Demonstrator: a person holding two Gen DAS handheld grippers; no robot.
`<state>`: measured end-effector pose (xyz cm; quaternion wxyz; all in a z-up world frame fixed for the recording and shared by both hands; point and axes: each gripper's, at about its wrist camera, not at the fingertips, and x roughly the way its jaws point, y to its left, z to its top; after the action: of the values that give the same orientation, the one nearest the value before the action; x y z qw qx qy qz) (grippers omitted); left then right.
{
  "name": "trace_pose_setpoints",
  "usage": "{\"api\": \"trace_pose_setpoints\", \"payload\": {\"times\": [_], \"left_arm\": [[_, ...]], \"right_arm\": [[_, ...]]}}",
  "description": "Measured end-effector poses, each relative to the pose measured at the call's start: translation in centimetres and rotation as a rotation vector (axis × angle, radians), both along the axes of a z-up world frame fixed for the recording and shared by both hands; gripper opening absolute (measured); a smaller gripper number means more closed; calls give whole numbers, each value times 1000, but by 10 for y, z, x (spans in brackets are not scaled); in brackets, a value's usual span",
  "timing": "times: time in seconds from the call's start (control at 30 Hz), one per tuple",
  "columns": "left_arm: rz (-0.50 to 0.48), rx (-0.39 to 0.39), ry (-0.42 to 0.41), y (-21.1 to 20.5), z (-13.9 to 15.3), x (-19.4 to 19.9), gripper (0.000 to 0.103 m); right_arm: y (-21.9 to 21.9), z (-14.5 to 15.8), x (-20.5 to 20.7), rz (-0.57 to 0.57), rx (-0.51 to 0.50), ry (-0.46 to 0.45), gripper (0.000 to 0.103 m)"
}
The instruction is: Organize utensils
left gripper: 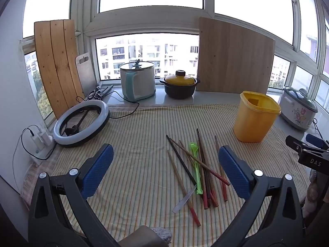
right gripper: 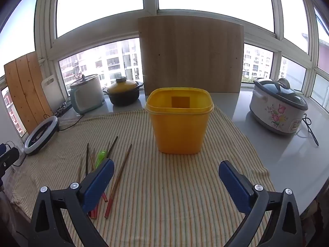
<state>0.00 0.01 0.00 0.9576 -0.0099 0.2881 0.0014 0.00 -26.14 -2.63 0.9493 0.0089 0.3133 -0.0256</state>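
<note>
Several wooden chopsticks with red ends (left gripper: 197,164) lie in a loose pile on the striped cloth (left gripper: 139,144), with a green plastic spoon (left gripper: 195,164) and a clear plastic piece (left gripper: 185,198) among them. An open, empty yellow container (left gripper: 255,116) stands behind them to the right. My left gripper (left gripper: 165,168) is open and empty above the cloth, the pile between its fingers. In the right wrist view, my right gripper (right gripper: 166,183) is open and empty in front of the yellow container (right gripper: 178,123); the chopsticks (right gripper: 119,175) and green spoon (right gripper: 100,157) lie by its left finger.
A ring light (left gripper: 81,121) and charger lie at the left edge. A white cooker (left gripper: 137,82), a yellow-lidded pot (left gripper: 180,84) and wooden boards (left gripper: 234,57) stand along the windowsill. A floral rice cooker (right gripper: 277,108) sits on the grey counter to the right.
</note>
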Motion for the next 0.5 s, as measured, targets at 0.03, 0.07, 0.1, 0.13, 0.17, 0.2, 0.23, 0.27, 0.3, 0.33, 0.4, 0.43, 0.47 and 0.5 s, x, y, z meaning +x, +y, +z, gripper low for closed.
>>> {"api": "trace_pose_setpoints", "payload": {"times": [0.03,0.07,0.1,0.13,0.17,0.2,0.23,0.27,0.3,0.33,0.4,0.43,0.47,0.5], "left_arm": [[-1,-7,0,0,0,0,103],[-1,-11,0,0,0,-1,103],[-1,-14,1,-1,0,-1,103],[-2,-16,2,-2,0,-1,103],[2,-23,-8,0,0,-2,103],[3,-23,-1,0,0,-1,103],[3,-23,-1,0,1,0,103],[3,-23,-2,0,2,0,103],[3,-23,-3,0,2,-1,103],[2,-23,-5,0,3,-1,103],[2,-23,-4,-2,5,2,103],[3,-24,-5,-1,5,2,103],[3,-27,-8,1,7,1,103],[4,-28,-9,1,8,2,103]], "right_arm": [[-1,0,0,0,14,5,103],[-1,0,0,0,15,1,103],[-1,1,-1,0,15,0,103],[-1,1,-1,0,11,0,103],[-1,1,-1,-1,11,-1,103],[-1,1,-1,-2,11,-1,103],[-1,1,-1,-3,11,-2,103],[-1,1,-1,-4,10,-2,103],[-1,1,-1,-5,9,-3,103],[-1,1,-1,-5,8,-3,103],[1,-1,2,-6,8,-2,103],[-2,2,-2,2,11,-2,103],[-1,2,-2,2,10,-1,103],[-1,2,-2,1,9,-1,103]]}}
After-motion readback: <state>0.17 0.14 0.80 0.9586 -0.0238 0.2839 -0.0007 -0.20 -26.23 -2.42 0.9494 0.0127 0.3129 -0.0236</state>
